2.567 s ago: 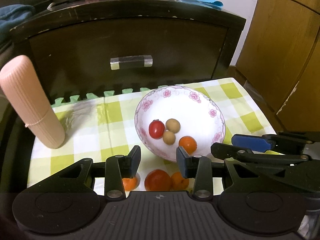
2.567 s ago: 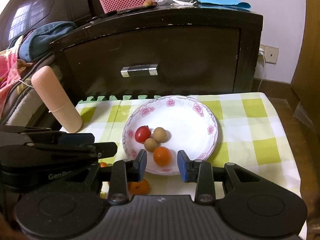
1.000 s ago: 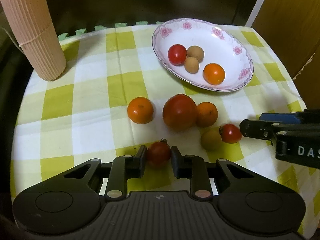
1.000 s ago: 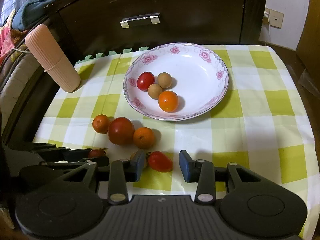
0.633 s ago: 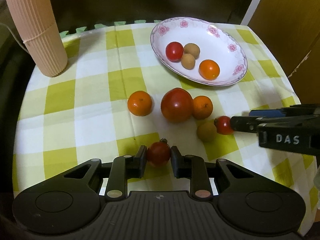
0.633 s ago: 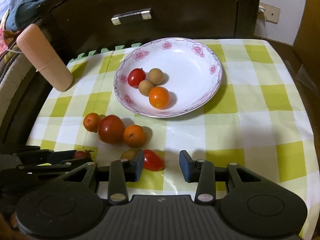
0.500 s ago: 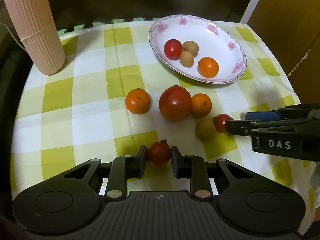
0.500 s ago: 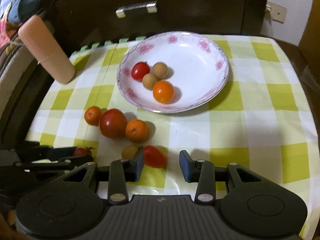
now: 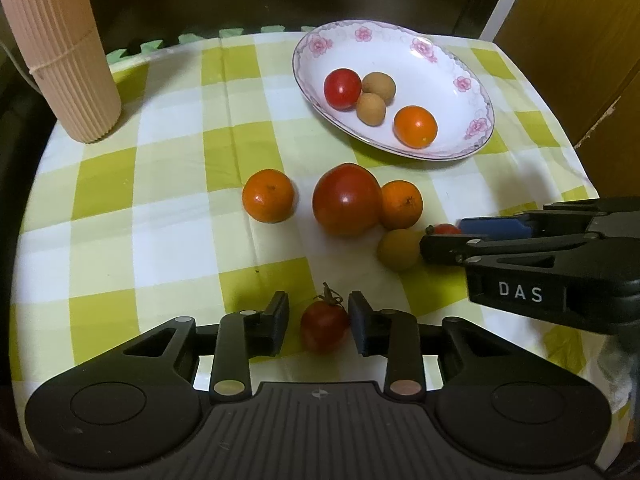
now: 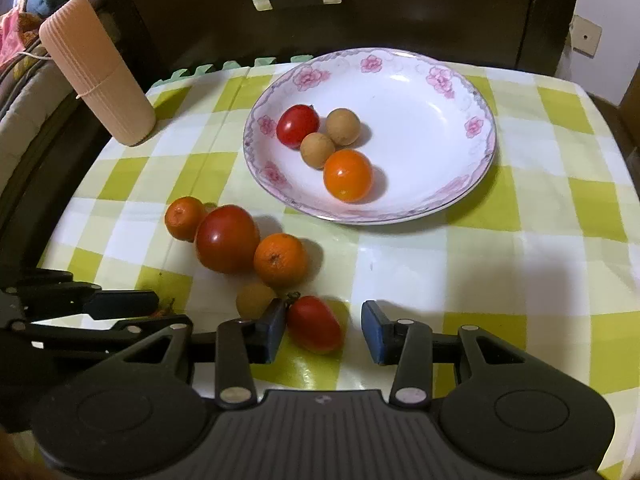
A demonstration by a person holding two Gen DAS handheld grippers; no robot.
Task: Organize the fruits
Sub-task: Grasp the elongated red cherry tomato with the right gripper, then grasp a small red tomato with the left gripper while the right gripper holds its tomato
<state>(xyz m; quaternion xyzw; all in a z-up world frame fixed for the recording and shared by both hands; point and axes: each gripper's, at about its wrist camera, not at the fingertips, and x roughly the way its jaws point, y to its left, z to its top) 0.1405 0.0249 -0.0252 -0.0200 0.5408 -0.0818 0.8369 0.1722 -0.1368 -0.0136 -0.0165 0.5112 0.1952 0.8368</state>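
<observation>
A dark wooden cabinet [image 10: 360,20] stands behind a small table covered with a green-and-white checked cloth [image 10: 520,280]. On the cloth sits a white plate with pink flowers [image 10: 440,80]; it already contains a cherry tomato, two brown longans and a small orange fruit. A ribbed pink cylinder [image 9: 56,52] stands at the far left corner. In front of the plate lie a big tomato [image 9: 346,199], two mandarins, one touching it [image 9: 401,204] and one apart on its left [image 9: 268,196], and a longan [image 9: 398,249].

The step in hand seems to be picking the small tomatoes for the plate. To do it well, I think each gripper must be centred on its fruit and closed gently, because these fruits are soft and roll easily.

The left gripper [image 9: 319,324] has just been opening; the stemmed cherry tomato [image 9: 324,326] sits on the cloth between its jaws, with a gap on the left side. The right gripper [image 10: 323,330] is open around the oblong cherry tomato [image 10: 316,329], which lies close to its left pad, not gripped.
</observation>
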